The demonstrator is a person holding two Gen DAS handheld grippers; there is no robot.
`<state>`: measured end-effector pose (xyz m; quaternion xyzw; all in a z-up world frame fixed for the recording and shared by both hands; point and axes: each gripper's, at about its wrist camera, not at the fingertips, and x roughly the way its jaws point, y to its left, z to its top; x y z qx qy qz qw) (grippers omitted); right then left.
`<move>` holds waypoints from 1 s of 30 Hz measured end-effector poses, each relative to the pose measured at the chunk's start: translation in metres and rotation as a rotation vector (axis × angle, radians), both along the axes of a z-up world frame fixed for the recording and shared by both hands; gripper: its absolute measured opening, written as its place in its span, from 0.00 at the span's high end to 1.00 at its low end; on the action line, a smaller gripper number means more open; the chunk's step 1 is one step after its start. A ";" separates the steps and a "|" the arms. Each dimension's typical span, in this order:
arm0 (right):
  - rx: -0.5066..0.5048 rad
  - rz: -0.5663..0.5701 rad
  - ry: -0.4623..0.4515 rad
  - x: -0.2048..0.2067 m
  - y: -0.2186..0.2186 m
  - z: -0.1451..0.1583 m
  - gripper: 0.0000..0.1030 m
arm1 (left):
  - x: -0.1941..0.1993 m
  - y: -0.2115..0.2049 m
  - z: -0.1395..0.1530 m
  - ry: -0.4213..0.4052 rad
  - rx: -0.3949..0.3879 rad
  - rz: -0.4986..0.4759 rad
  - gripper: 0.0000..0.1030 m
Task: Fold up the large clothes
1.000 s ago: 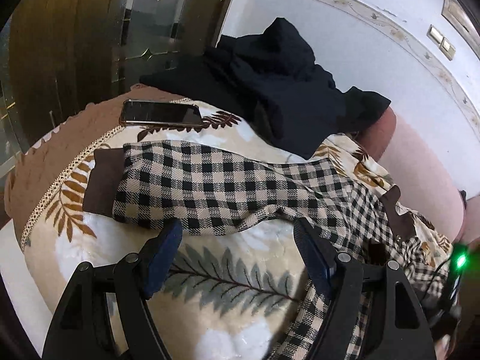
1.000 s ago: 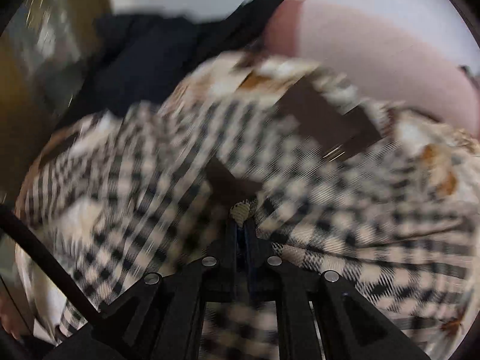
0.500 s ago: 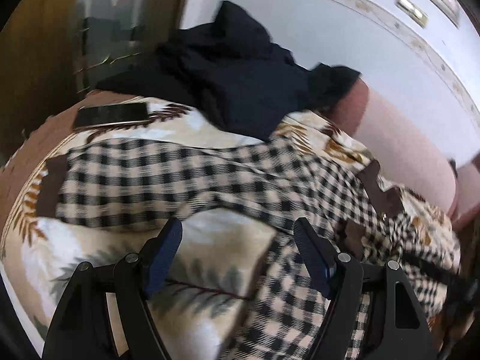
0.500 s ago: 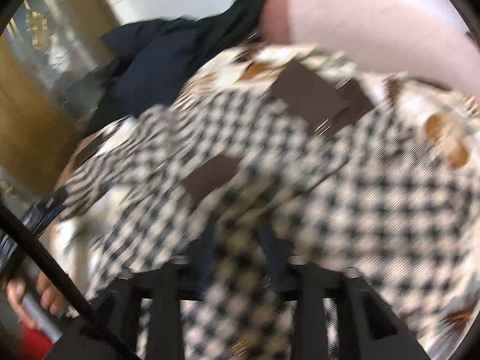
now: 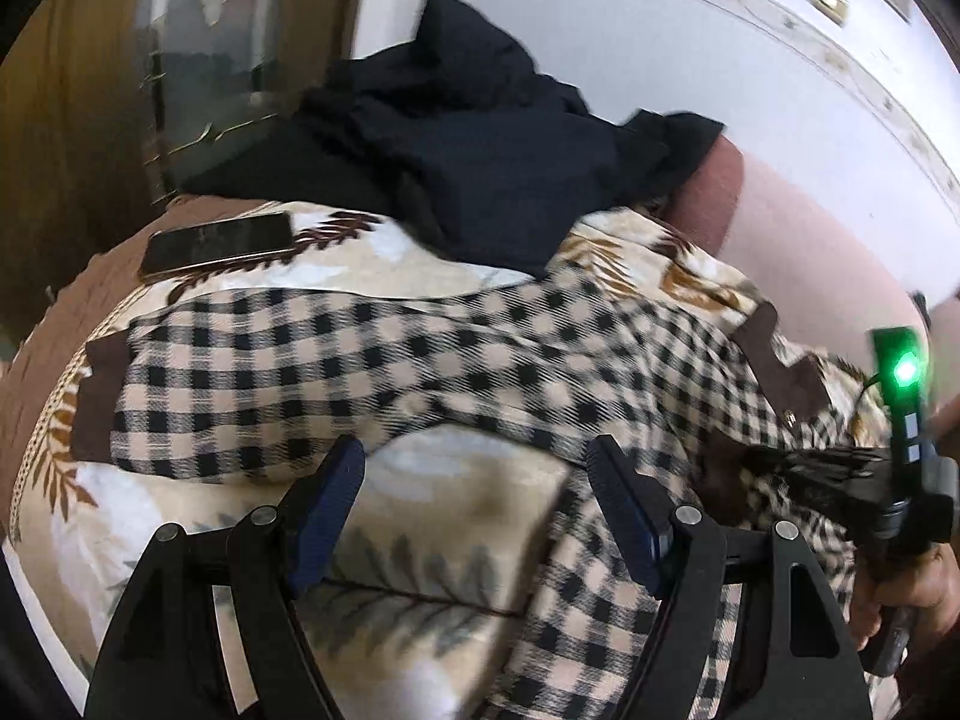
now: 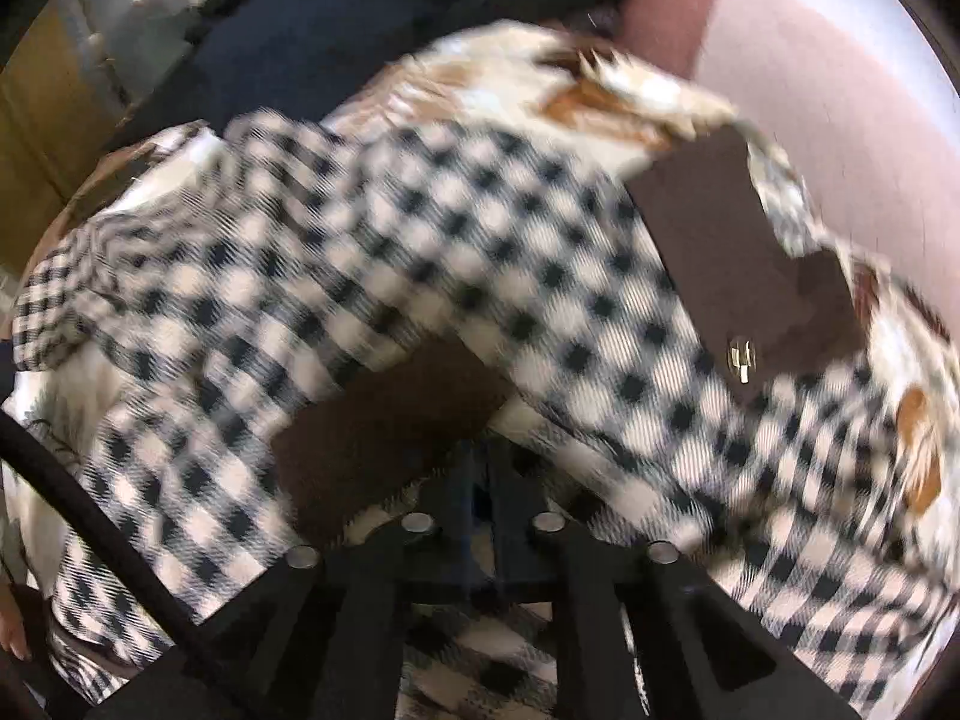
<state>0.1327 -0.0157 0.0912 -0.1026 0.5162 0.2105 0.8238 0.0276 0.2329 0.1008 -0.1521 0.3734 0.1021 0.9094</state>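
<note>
A checked jacket (image 5: 372,372) with brown cuffs and collar is spread across a leaf-patterned bedspread (image 5: 432,516) on a bed, one sleeve stretched out flat toward the left of the left wrist view. The left gripper (image 5: 477,498) is held wide above the bedspread just below that sleeve, with nothing between its fingers. The right gripper (image 6: 480,480) has just been closing and is now seen fully shut; checked cloth is bunched right at its tips beside a brown patch (image 6: 384,420), and a pinch on the fabric is judged likely, though the blur leaves it unproven.

Several risks are judged from here. If only a thin edge of cloth is caught, it could slip out once the fabric is lifted, and the fold would collapse. If the bedspread is pinched together with the jacket, both would be dragged and the jacket's layout spoiled. A phone (image 5: 219,243) lies on the bedspread just beyond the sleeve, and it could be shifted or pushed off the bed by a sweeping sleeve. A dark garment pile (image 5: 480,156) behind is touching the jacket's upper edge and could be snagged.
</note>
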 end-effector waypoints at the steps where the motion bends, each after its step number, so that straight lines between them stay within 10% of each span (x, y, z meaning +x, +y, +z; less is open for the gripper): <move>1: 0.019 -0.001 -0.018 0.002 0.003 0.007 0.98 | -0.001 0.005 0.001 -0.003 -0.010 0.014 0.27; 10: 0.129 -0.031 -0.031 0.023 0.047 0.023 0.93 | -0.016 0.073 -0.001 -0.001 -0.098 0.193 0.27; 11: 0.139 -0.041 -0.009 0.019 0.043 0.021 0.86 | -0.017 0.078 -0.001 -0.003 -0.111 0.201 0.27; 13: 0.139 -0.046 0.002 0.005 0.035 0.018 0.40 | -0.019 0.086 -0.001 -0.005 -0.139 0.213 0.27; 14: 0.142 -0.035 -0.001 -0.005 0.030 0.016 0.39 | -0.019 0.088 0.000 -0.005 -0.142 0.214 0.27; 21: -0.038 0.024 -0.032 -0.043 0.031 -0.021 0.44 | -0.022 0.082 0.006 -0.014 -0.103 0.204 0.27; 22: -0.080 0.011 -0.047 -0.042 0.031 -0.025 0.77 | -0.023 0.084 0.006 -0.013 -0.094 0.210 0.27; 23: -0.091 -0.007 -0.043 -0.040 0.029 -0.026 0.89 | -0.024 0.086 0.006 -0.014 -0.096 0.216 0.27; 30: 0.101 -0.133 -0.141 -0.027 0.024 0.033 0.90 | -0.032 0.115 0.008 -0.023 -0.133 0.301 0.27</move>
